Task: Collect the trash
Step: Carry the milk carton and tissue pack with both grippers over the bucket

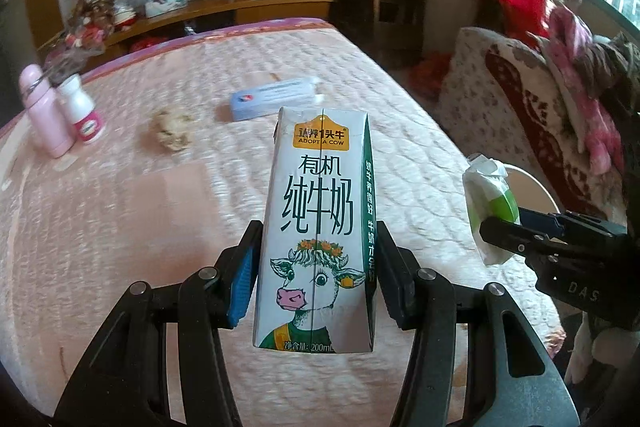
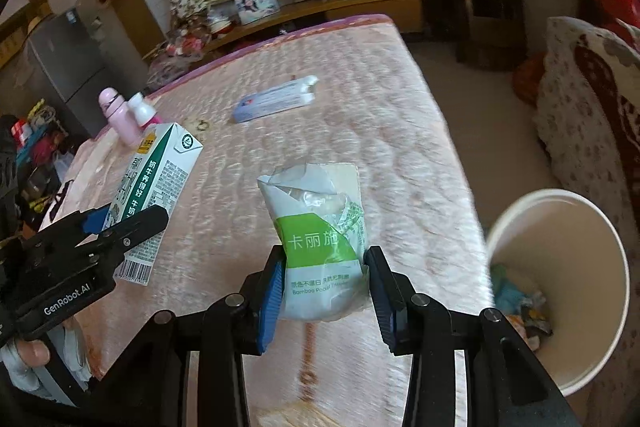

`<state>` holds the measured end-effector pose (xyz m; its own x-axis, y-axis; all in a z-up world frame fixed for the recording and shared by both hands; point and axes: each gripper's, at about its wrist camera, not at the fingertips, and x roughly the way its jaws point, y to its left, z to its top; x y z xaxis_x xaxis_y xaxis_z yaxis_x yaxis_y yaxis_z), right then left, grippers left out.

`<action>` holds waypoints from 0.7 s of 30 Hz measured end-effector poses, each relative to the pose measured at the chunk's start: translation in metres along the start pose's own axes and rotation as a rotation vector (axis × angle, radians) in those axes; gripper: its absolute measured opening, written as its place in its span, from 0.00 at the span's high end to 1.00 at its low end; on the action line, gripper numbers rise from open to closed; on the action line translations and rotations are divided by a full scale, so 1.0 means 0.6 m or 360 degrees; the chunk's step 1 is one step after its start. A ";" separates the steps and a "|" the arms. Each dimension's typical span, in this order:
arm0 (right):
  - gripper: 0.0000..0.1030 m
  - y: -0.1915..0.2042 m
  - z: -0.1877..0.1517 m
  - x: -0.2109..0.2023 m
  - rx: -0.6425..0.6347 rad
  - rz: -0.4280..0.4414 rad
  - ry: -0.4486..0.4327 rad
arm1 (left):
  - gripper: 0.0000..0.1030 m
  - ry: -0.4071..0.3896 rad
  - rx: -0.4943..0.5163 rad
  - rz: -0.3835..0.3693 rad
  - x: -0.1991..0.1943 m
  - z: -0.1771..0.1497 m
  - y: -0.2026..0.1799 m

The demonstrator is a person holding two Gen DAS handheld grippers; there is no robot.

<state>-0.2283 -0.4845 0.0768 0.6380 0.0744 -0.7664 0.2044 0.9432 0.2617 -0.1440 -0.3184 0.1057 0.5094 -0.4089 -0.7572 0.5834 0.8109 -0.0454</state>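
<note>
A white milk carton (image 1: 316, 211) with a cartoon cow stands upright between the blue pads of my left gripper (image 1: 318, 233), which is shut on its sides above the pink quilted bed (image 1: 160, 227). My right gripper (image 2: 326, 257) is shut on a crumpled green-and-white tissue pack (image 2: 320, 227), also held above the bed. In the right wrist view, the left gripper (image 2: 120, 223) and its carton (image 2: 156, 183) show at the left. The right gripper (image 1: 500, 227) and tissue pack (image 1: 486, 199) show at the right of the left wrist view. A white trash bin (image 2: 560, 219) stands on the floor by the bed's right edge, with scraps inside.
On the bed lie a blue-and-white box (image 1: 272, 101), a crumpled paper wad (image 1: 172, 135), a pink bottle (image 1: 44, 115) and a white bottle (image 1: 82, 111). An armchair (image 1: 520, 99) piled with clothes stands right of the bin. Wooden shelves line the far wall.
</note>
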 end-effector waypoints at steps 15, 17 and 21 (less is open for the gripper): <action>0.62 -0.125 -0.036 -0.066 0.0191 -0.0189 -0.0020 | 0.50 0.0043 0.0195 -0.0202 0.035 0.018 -0.152; 0.62 -0.138 -0.038 -0.075 0.0206 -0.0211 -0.0029 | 0.50 0.0045 0.0219 -0.0226 0.038 0.021 -0.171; 0.62 -0.164 -0.042 -0.090 0.0250 -0.0252 -0.0043 | 0.50 0.0060 0.0244 -0.0283 0.044 0.027 -0.202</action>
<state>-0.3013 -0.5731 0.0779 0.6079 -0.0813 -0.7899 0.4152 0.8804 0.2290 -0.1911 -0.4339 0.1018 0.3680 -0.5214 -0.7699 0.7526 0.6533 -0.0827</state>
